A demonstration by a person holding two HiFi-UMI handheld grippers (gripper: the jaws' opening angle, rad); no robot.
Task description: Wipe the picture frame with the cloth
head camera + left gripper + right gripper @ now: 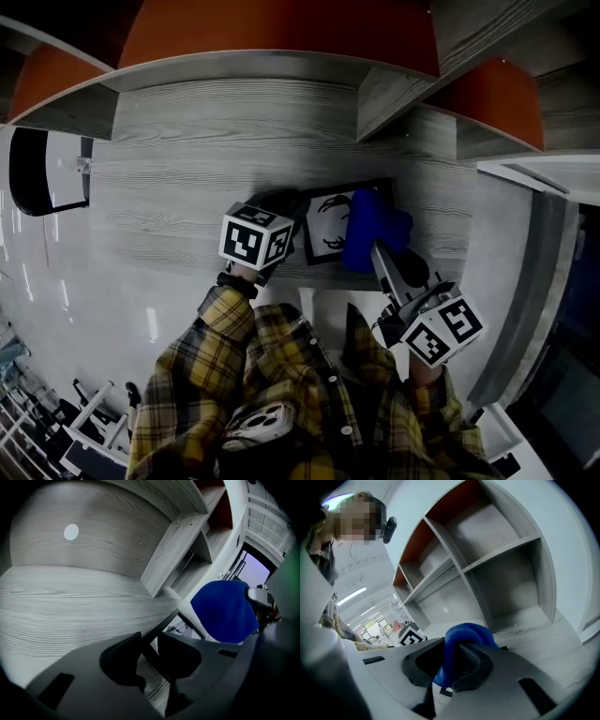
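The left gripper (151,654) stands with jaws apart, astride the black edge of the picture frame (325,228) on the grey wooden desk (178,187). The right gripper (452,662) clamps the blue cloth (467,632) over the frame's right end.

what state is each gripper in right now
left gripper: open, the frame edge between its jaws
right gripper: closed on the cloth
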